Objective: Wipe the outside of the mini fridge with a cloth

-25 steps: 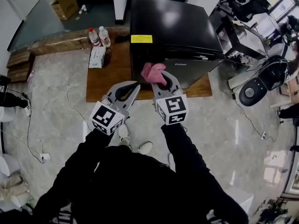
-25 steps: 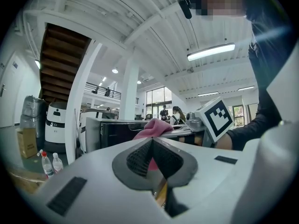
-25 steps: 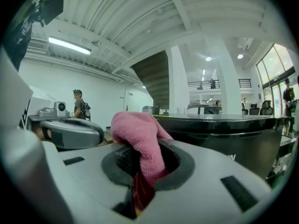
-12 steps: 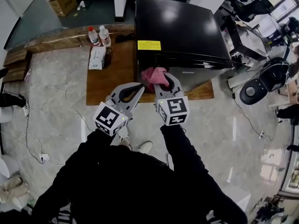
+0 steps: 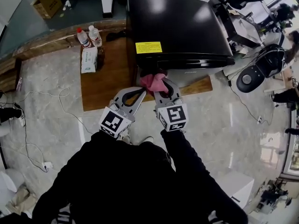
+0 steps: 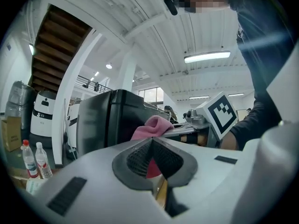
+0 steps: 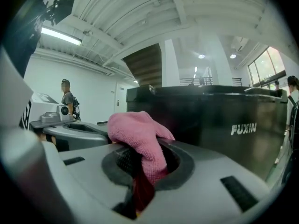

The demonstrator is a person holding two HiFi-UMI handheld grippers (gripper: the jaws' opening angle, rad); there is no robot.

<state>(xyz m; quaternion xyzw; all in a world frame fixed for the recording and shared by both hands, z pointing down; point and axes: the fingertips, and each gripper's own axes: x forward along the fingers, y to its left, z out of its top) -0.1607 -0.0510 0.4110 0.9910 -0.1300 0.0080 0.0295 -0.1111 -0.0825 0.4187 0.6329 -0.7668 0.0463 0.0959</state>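
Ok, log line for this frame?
right claw: shut on pink terry cloth | left claw: shut, empty | cloth at black mini fridge front

I look down on a low wooden platform (image 5: pixel 100 85) lying on the pale marble floor (image 5: pixel 233 125), mid-frame. On it stand the mini fridge (image 5: pixel 173 27) and, toward the upper left, two bottles (image 5: pixel 95 36) and a white packet (image 5: pixel 88 59).

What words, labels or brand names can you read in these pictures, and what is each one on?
"FUXIN": white letters on the front of the mini fridge.
Yellow label on the fridge's top: print too small to read.
Labels on the two bottles: too small to read.
White packet beside them: print too blurred to read.
Pink cloth: no print.
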